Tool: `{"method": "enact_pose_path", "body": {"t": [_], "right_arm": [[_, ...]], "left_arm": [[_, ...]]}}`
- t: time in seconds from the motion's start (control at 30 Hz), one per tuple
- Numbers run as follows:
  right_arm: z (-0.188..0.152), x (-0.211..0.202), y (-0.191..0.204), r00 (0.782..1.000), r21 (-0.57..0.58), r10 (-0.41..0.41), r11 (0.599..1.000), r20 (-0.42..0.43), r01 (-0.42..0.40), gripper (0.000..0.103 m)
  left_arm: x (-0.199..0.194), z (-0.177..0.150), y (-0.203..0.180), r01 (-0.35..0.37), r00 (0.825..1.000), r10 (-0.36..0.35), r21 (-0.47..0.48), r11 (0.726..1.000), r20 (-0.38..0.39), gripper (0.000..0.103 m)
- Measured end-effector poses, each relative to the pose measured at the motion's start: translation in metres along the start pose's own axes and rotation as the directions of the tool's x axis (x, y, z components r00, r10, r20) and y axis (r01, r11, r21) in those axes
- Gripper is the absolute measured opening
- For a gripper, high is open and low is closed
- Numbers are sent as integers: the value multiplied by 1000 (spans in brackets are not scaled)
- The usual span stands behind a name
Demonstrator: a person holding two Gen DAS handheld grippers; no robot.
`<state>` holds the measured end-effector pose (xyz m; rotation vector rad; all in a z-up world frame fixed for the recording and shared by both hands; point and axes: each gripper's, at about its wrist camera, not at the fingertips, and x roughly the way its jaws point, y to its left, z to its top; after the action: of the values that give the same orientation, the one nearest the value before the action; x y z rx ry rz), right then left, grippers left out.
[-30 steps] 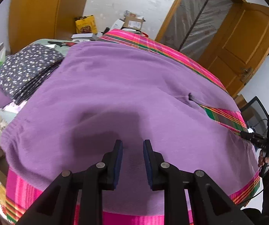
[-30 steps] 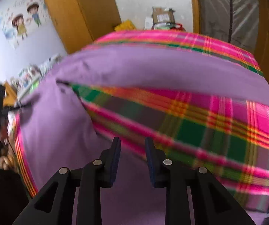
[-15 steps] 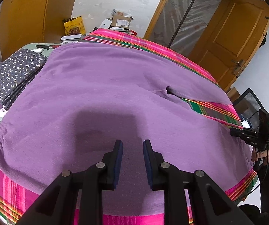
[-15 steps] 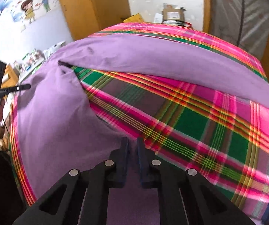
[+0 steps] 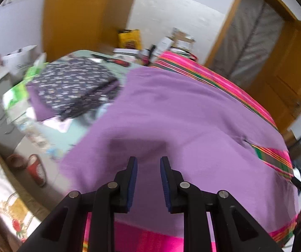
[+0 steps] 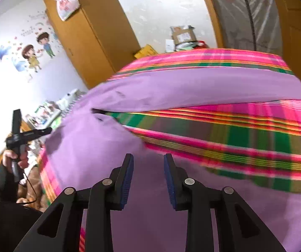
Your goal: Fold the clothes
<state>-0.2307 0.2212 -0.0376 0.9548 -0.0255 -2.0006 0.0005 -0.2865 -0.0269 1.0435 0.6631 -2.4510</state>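
Here the purple garment (image 5: 182,121) lies spread flat on the plaid cloth (image 6: 245,138), which gives a level surface for folding. In the right wrist view it splits into two legs that leave a wedge of plaid bare between them, so it is probably a pair of trousers. A folded dotted garment (image 5: 74,86) sits apart on the side table (image 5: 100,56), likely a stack of finished items. The left gripper (image 5: 148,168) hovers over the garment near its close edge with its jaws parted, and nothing lies between the pads. The right gripper (image 6: 148,166) hangs above the near leg, jaws likewise apart and empty. Neither gripper visibly touches the fabric.
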Motion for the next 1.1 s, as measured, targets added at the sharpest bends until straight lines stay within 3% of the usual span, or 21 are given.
{"method": "enact_pose_path", "body": {"t": [0.2,0.3,0.47,0.67,0.73,0.93,1.1], "right_arm": [[-1,36,34,994,-32,88,995,-59,-90,35],[-1,49,52,993,-75,88,993,-79,-94,35],[-1,59,75,993,-148,60,986,-99,-74,35],[3,70,84,993,-149,59,986,-104,-74,35],[4,72,85,993,-148,60,986,-105,-75,35],[3,76,84,991,-140,74,986,-109,-89,35],[5,80,82,991,-127,84,987,-109,-97,35]], "left_arm": [[11,-8,25,-44,998,43,-36,998,-47,23],[12,-12,21,-56,997,55,-16,998,-51,23],[6,-9,-5,13,1000,-12,46,999,-29,23],[16,20,-30,48,999,-48,138,989,-4,23],[25,37,-27,43,999,-43,157,987,-4,27],[62,71,-5,16,998,-9,128,992,-60,31],[87,77,8,16,994,-5,102,995,-109,33]]}}
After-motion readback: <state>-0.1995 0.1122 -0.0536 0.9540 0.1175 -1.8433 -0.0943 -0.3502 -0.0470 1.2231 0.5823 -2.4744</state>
